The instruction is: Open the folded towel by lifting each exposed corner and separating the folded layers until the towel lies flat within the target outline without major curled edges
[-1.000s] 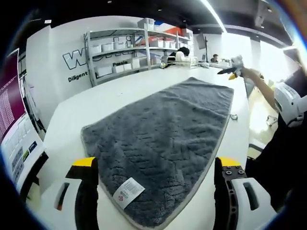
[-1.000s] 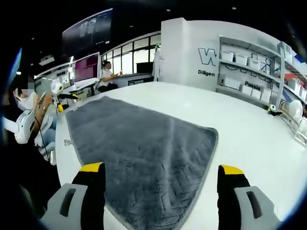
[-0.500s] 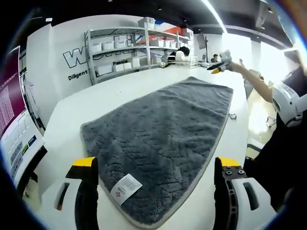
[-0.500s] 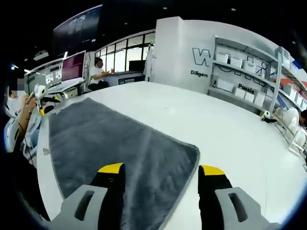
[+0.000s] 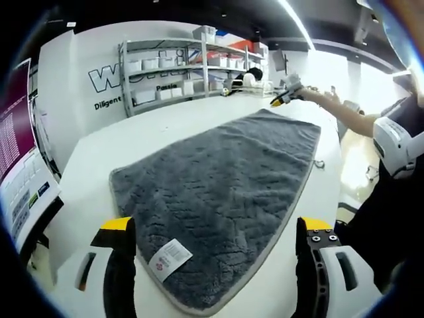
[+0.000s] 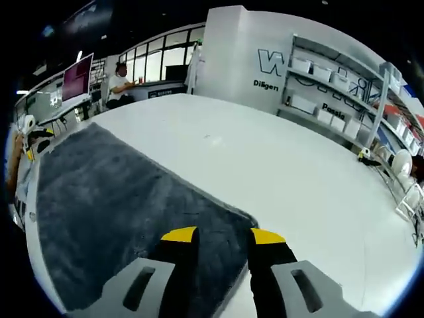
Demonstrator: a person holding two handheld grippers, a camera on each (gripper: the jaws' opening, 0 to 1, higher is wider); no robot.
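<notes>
White bench point(image 5: 93, 165) carries the grey towel point(image 5: 218, 185), spread out mostly flat, herringbone pile, pale stitched border, white care label point(image 5: 169, 256) at its near corner. Left tongs point(image 5: 212, 252) spread wide over that near edge, touching nothing. Right tongs point(image 6: 222, 237) nearly pressed together at the far towel corner; cannot tell if fabric is pinched.
</notes>
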